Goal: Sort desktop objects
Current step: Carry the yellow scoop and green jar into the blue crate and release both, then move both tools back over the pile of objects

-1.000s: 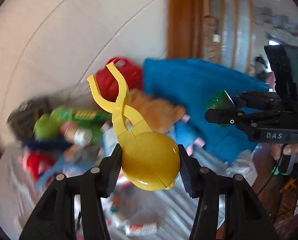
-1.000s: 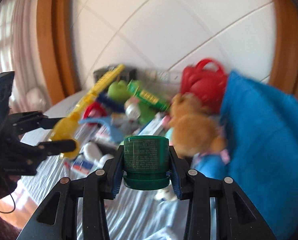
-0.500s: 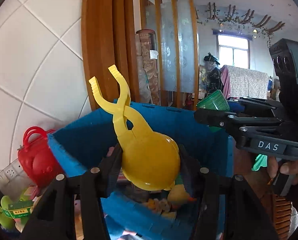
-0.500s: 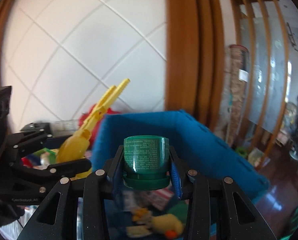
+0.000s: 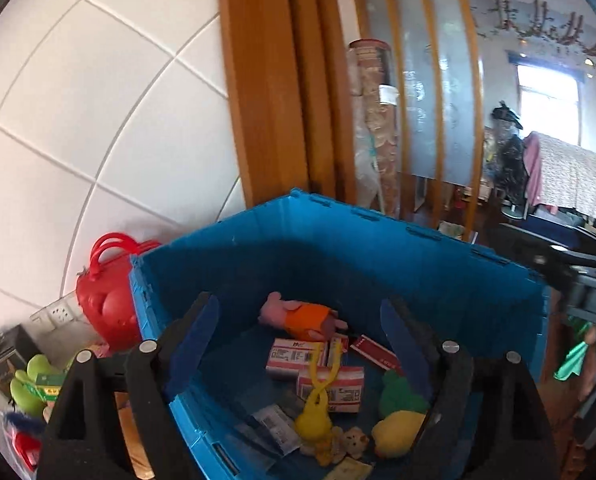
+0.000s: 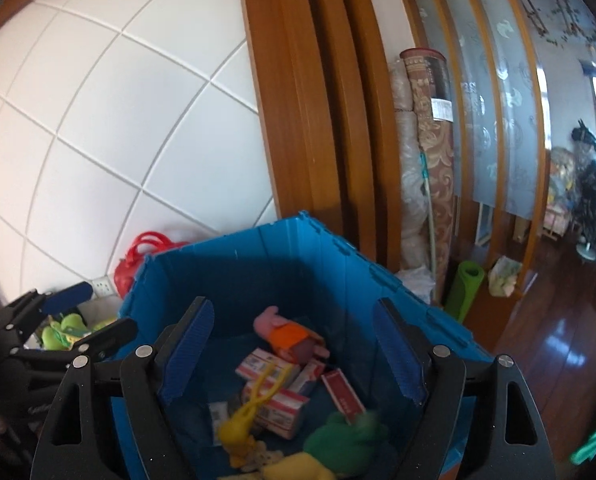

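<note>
A blue plastic crate [image 5: 377, 248] [image 6: 258, 264] stands against the tiled wall. Both grippers hover over it, open and empty: my left gripper [image 5: 299, 332] and my right gripper [image 6: 292, 340]. The yellow scoop tongs [image 5: 317, 404] [image 6: 250, 408] lie inside the crate on red-and-white boxes [image 5: 329, 384]. The green cup [image 6: 345, 436] lies blurred in the crate near a yellow duck [image 5: 395, 430]. A pink pig doll in orange [image 5: 298, 316] [image 6: 290, 336] lies at the back of the crate. The left gripper also shows at the left of the right wrist view [image 6: 86, 312].
A red toy bag [image 5: 106, 292] stands left of the crate by a wall socket. Green plush and other toys [image 5: 34, 384] lie on the table at the left. A wooden door frame [image 6: 317, 120], rolled carpets and a green mat [image 6: 463, 288] stand behind and to the right.
Both grippers opened over the crate. The yellow tongs dropped from the left gripper and the green cup from the right gripper into the crate.
</note>
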Demonstrator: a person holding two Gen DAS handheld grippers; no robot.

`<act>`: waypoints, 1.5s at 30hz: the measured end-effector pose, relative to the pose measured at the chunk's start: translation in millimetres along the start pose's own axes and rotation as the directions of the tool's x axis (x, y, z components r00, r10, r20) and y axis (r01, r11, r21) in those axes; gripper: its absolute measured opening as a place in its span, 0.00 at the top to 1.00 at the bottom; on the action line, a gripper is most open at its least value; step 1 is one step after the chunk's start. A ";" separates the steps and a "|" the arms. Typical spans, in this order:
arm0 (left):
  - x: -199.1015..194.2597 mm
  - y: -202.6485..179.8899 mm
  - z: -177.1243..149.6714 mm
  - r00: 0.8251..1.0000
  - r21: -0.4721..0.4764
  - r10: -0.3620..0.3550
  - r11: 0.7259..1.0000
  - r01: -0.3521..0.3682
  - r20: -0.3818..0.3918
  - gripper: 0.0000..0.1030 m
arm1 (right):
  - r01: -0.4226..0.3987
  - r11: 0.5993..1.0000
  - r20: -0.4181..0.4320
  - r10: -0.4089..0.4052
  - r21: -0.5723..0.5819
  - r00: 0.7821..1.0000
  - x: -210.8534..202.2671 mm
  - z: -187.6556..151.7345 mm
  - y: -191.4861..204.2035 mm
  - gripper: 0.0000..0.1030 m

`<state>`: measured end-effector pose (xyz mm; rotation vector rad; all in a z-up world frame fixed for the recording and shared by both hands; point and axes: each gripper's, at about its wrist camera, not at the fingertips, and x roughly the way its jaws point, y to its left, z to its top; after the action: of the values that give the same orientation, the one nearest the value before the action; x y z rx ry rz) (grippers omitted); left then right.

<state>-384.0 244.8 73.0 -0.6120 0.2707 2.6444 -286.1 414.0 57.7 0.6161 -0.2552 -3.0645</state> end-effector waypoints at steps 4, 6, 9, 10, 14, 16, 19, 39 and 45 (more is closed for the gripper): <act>-8.0 4.8 -18.2 0.999 0.000 0.044 0.999 -0.044 -0.010 0.19 | -0.030 0.999 -0.015 0.030 0.027 0.999 -4.1 -9.7 -1.3 0.10; -10.1 4.4 -24.5 0.998 0.006 0.065 0.998 -0.065 -0.012 0.19 | -0.041 0.999 -0.022 0.041 0.018 0.999 -6.0 -18.0 2.9 0.10; -15.2 7.4 -30.8 0.997 -0.007 0.082 0.997 -0.082 -0.010 0.19 | -0.054 0.999 -0.035 0.054 -0.001 0.998 -6.1 -25.7 10.4 0.10; -17.5 8.6 -32.2 0.996 -0.011 0.091 0.996 -0.091 -0.010 0.19 | -0.063 0.998 -0.041 0.063 -0.001 0.997 -5.4 -27.2 12.8 0.10; -26.8 15.9 -37.5 0.993 -0.037 0.117 0.992 -0.117 -0.010 0.19 | -0.098 0.995 -0.053 0.098 0.003 0.994 -8.7 -32.7 18.8 0.10; -31.7 18.6 -39.4 0.990 -0.041 0.141 0.989 -0.141 -0.005 0.19 | -0.110 0.994 -0.048 0.110 0.011 0.993 -12.2 -34.8 21.2 0.10; -39.4 22.9 -43.4 0.987 -0.046 0.161 0.986 -0.161 -0.002 0.19 | -0.124 0.992 -0.041 0.124 0.008 0.991 -17.2 -37.1 26.4 0.10; -135.6 182.7 -133.9 0.939 -0.106 0.342 0.935 -0.338 0.022 0.19 | -0.214 0.976 -0.033 0.213 -0.040 0.977 -39.6 -63.5 166.8 0.05; -176.8 272.2 -200.3 0.882 -0.058 0.471 0.880 -0.472 -0.026 0.19 | -0.248 0.968 -0.086 0.245 -0.032 0.966 -19.3 -95.5 232.9 0.05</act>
<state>-281.4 -115.6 2.1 -0.6469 0.3832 3.1304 -237.8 169.8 15.5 0.6505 -0.2452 -2.7922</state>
